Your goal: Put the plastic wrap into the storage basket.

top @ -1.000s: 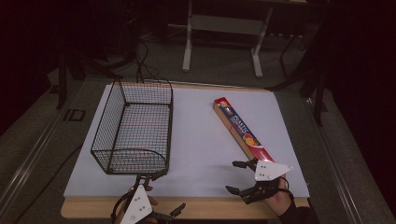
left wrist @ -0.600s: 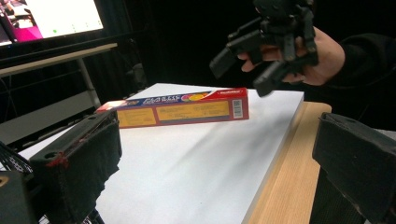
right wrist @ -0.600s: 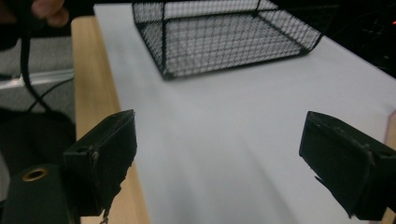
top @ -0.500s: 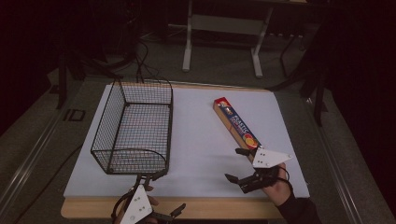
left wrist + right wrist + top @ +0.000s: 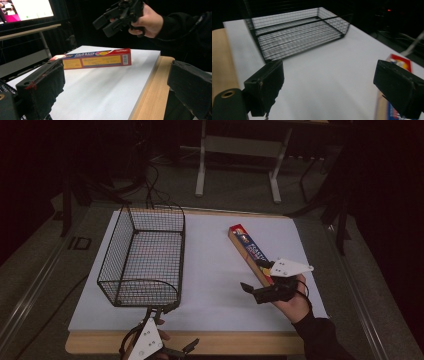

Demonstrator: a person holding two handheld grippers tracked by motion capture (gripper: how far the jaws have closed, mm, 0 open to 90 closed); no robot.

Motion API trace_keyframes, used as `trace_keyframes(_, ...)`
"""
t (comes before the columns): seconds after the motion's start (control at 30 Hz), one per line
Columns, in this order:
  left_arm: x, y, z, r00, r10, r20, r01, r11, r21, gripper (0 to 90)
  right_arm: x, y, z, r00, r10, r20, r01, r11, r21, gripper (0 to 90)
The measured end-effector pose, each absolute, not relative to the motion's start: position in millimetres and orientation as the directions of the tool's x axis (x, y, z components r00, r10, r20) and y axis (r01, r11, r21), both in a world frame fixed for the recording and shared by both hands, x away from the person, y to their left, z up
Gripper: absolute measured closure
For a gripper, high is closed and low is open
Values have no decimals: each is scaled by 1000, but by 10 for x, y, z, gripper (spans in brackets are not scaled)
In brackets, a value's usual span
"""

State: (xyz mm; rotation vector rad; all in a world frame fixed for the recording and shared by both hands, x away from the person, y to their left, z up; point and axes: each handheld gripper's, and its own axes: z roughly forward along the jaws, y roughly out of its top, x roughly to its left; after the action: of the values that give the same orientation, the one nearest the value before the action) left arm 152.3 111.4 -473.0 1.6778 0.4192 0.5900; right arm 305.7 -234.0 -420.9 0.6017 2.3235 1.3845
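A long red and yellow box (image 5: pixel 248 252) lies flat on the white board (image 5: pixel 210 270), right of centre. My right gripper (image 5: pixel 255 276) hovers over the box's near end, open with nothing between its jaws. In the right gripper view (image 5: pixel 332 87) the jaws stand wide apart, and the box (image 5: pixel 398 62) shows partly behind the right one. A black wire basket (image 5: pixel 142 255) stands empty on the left. My left gripper (image 5: pixel 175 329) is open at the table's front edge, just below the basket. The left gripper view (image 5: pixel 117 82) looks across at the box (image 5: pixel 97 58) and the other hand's gripper (image 5: pixel 117 16).
The board rests on a wooden tabletop whose edge (image 5: pixel 225 342) runs along the front. A lit monitor (image 5: pixel 27 10) stands beyond the table. Metal table legs (image 5: pixel 202 165) and cables (image 5: pixel 150 185) lie on the floor behind.
My right gripper has risen from the front edge and moved away from me, to above the near end of the box. The left gripper has stayed put.
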Motion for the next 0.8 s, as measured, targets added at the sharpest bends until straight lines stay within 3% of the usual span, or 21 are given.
trace_keyframes(0.27, 1520, 1110, -4732, 807, 571, 153, -48, -195, 980, 18, 3265, -2356, -4167, -809, 570, -147, 179, 475, 862, 97)
trace_keyframes(0.63, 1521, 1124, -4724, 803, 576, 154, -49, -192, 980, 18, 3600, -2362, -4164, -763, 630, -146, 226, 470, 853, 99)
trace_keyframes(0.8, 1519, 1123, -4724, 803, 575, 154, -50, -192, 980, 18, 3798, -2407, -4203, -735, 670, -103, 291, 448, 845, 101)
